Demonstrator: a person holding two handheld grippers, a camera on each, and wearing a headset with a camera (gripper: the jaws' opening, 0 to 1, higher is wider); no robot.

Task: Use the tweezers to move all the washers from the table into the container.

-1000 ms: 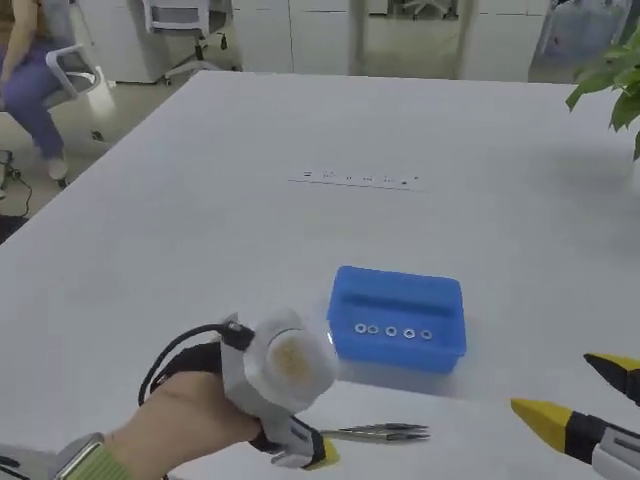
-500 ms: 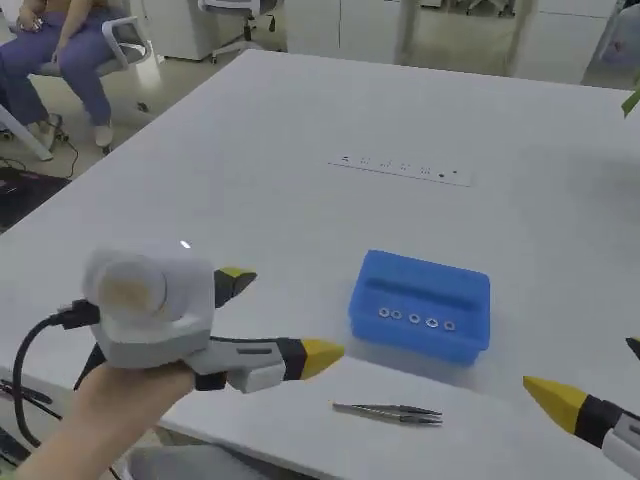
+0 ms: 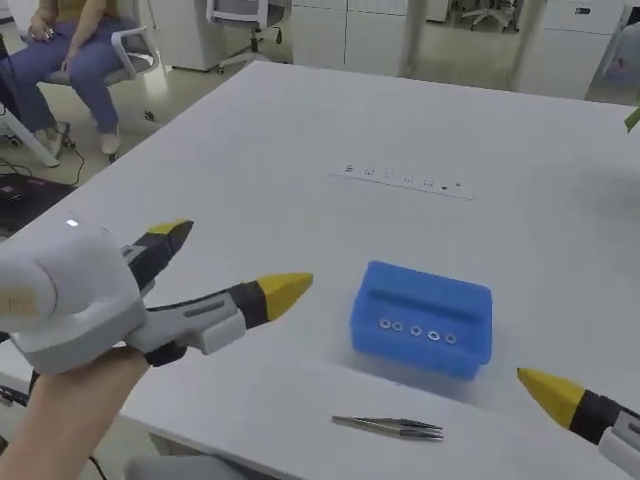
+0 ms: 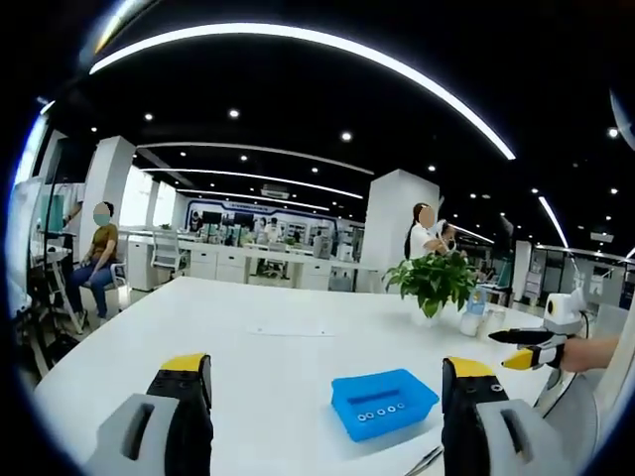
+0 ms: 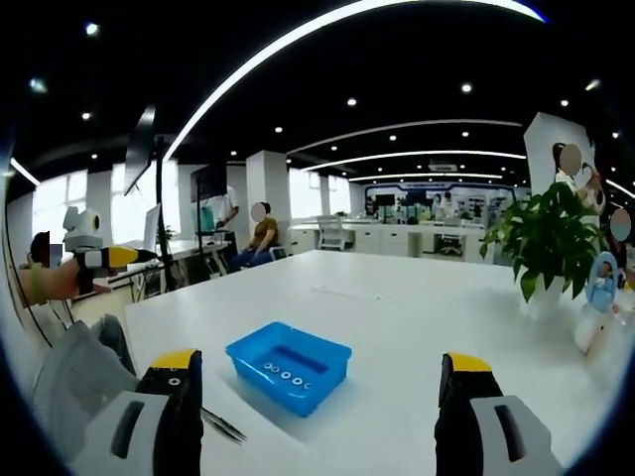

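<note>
A blue container (image 3: 421,318) stands on the white table (image 3: 300,200) and holds a row of several washers (image 3: 417,331). The tweezers (image 3: 388,426) lie flat on the table in front of it, near the front edge, touched by nothing. My left gripper (image 3: 228,262) hovers open and empty, up and to the left of the container. Low at the right, one yellow tip of my right gripper's fingers (image 3: 548,392) shows. In the left gripper view the container (image 4: 385,402) sits between the open jaws. The right gripper (image 5: 319,367) is open, with the container (image 5: 288,367) and tweezers (image 5: 223,426) ahead.
A row of sockets (image 3: 402,181) is set into the table beyond the container. A person sits on a chair (image 3: 70,50) off the far left corner. A potted plant (image 5: 546,238) stands at the table's right side.
My left gripper has let go of the tweezers, which now lie on the table. It has opened and risen up and to the left. The head camera has also shifted.
</note>
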